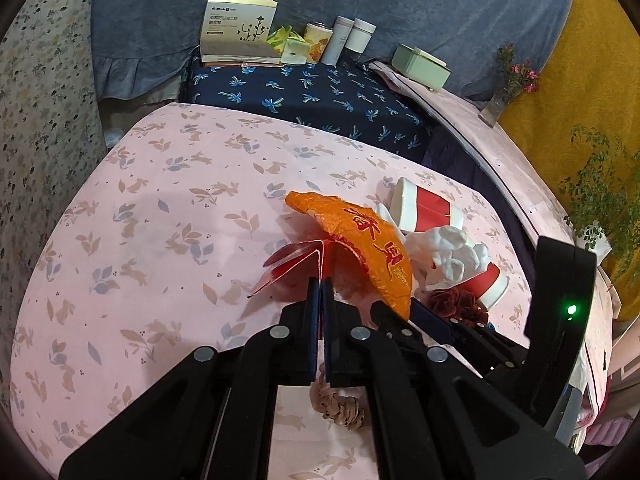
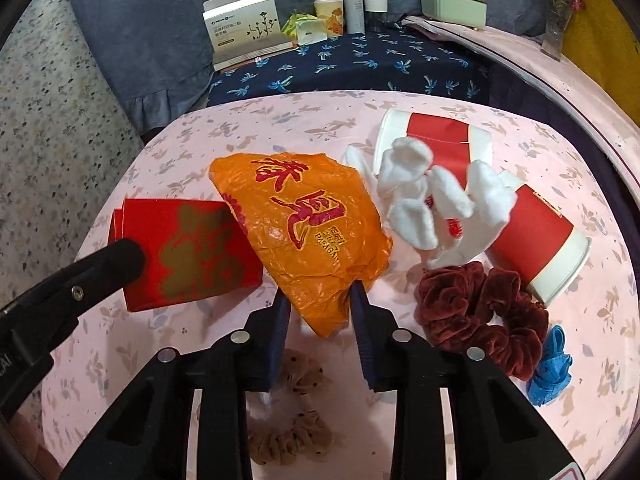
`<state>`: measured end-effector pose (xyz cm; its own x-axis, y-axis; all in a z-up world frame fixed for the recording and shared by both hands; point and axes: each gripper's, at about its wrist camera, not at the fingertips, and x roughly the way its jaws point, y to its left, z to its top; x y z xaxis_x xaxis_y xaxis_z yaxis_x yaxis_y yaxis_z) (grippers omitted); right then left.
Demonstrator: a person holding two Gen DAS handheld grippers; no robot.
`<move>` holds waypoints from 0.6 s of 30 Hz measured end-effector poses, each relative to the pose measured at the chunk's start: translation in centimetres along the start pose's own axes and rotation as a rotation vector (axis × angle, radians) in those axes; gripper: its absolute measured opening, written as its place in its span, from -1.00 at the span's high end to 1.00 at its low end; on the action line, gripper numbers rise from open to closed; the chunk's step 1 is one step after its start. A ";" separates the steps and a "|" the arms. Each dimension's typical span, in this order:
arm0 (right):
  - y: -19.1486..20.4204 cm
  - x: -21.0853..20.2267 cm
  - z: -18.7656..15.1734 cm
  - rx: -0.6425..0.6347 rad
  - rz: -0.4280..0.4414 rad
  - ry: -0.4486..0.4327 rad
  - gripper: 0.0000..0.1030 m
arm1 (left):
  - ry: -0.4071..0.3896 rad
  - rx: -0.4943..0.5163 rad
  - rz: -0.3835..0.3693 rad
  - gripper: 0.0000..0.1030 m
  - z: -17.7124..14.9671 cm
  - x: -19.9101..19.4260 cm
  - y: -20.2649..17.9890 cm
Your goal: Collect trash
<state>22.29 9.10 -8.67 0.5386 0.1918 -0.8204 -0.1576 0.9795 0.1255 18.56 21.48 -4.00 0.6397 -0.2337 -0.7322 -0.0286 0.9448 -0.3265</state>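
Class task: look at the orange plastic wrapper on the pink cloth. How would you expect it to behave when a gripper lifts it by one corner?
The orange wrapper looks thin and crinkled, so it will likely flop and sag. It is probably very light and may drift. Its glossy film could slip between the right gripper pads unless they pinch firmly.

**Readable print on the table's clutter**

The orange wrapper [image 2: 304, 236] carries large red Chinese characters and small Latin letters, perhaps "PAGAGAN". The white box [image 1: 239, 28] at the back bears Chinese print too small to read. The red envelope [image 2: 188, 252] shows a blurred gold motif.
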 end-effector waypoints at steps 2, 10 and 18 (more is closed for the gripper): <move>-0.1 -0.3 0.2 0.004 0.004 -0.005 0.82 | 0.000 0.005 0.000 0.98 -0.1 -0.1 -0.3; -0.8 -3.9 0.2 0.031 0.038 -0.060 0.92 | -0.015 0.029 -0.018 0.98 -0.3 -1.7 -2.4; -3.4 -8.3 -0.7 0.082 0.024 -0.123 0.92 | -0.050 0.087 -0.042 0.98 -1.1 -4.3 -6.0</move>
<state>17.77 4.09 -2.67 0.6333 0.2165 -0.7430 -0.1065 0.9753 0.1934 15.12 16.51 0.44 0.6763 -0.2634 -0.6879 0.0642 0.9514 -0.3013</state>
